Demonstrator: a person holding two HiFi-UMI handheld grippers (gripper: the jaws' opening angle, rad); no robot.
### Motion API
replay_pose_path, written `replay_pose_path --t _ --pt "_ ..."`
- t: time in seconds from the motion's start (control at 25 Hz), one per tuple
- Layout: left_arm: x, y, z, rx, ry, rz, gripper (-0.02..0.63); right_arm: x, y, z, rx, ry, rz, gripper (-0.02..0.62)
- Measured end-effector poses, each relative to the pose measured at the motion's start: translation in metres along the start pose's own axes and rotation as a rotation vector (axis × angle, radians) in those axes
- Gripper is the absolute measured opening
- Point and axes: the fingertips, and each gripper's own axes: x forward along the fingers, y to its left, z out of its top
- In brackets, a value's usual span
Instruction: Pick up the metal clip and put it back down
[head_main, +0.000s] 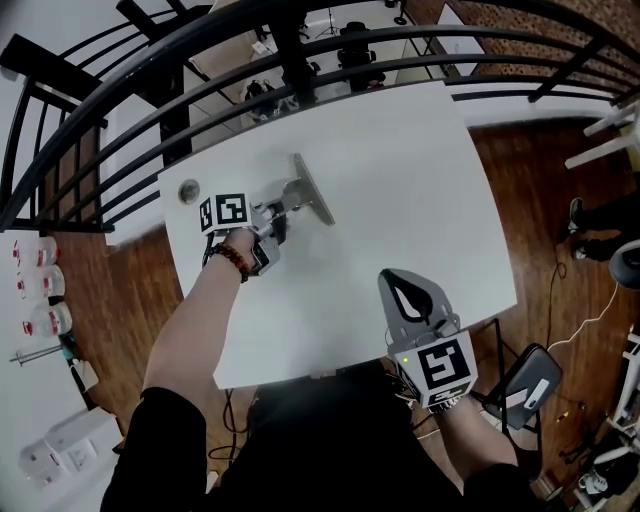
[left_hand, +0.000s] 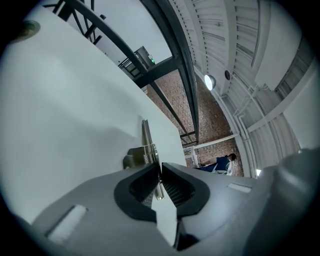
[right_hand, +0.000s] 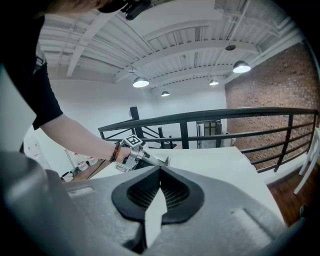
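Note:
The metal clip is a long silver bar with a sprung handle, lying on the white table left of its middle. My left gripper reaches it from the near left, jaws closed on the thin handle. In the left gripper view the handle tab stands pinched between the pads of my left gripper, with the bar of the clip running away over the table. My right gripper rests at the table's near right, shut and empty; from there the clip shows far off.
A small round disc lies near the table's far left corner. A black metal railing curves round behind the table. Bottles stand at the left. A chair is beside my right arm.

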Motion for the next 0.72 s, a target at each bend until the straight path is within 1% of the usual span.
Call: replay_pose_path --t 0.04,0.16,0.28,0.4,0.48,0.56,0.72 --pt "0.000 0.000 0.001 0.005 -0.005 0.003 0.046 0.000 0.000 0.001 0.001 -0.003 0.000 -0.011" --pt "-0.003 -0.002 0.005 0.019 -0.015 0.015 0.119 0.000 -0.002 0.000 -0.003 -0.005 -0.009 -0.011" --pt "-0.016 -0.002 0.007 0.034 -0.039 0.042 0.127 0.000 0.005 0.004 -0.004 -0.012 -0.005 -0.011" --pt "-0.037 -0.001 0.009 0.049 -0.092 0.063 0.102 0.001 0.015 0.013 -0.011 -0.037 0.012 -0.011" --pt "-0.056 -0.002 0.008 0.076 -0.135 0.076 0.078 0.002 0.024 0.018 -0.024 -0.051 0.022 -0.011" --pt "-0.079 -0.010 0.005 0.123 -0.174 0.087 0.050 0.003 0.037 0.027 -0.042 -0.064 0.034 -0.011" --pt "-0.116 -0.037 -0.018 0.229 -0.230 0.111 0.029 0.000 0.060 0.032 -0.059 -0.085 0.054 -0.011"
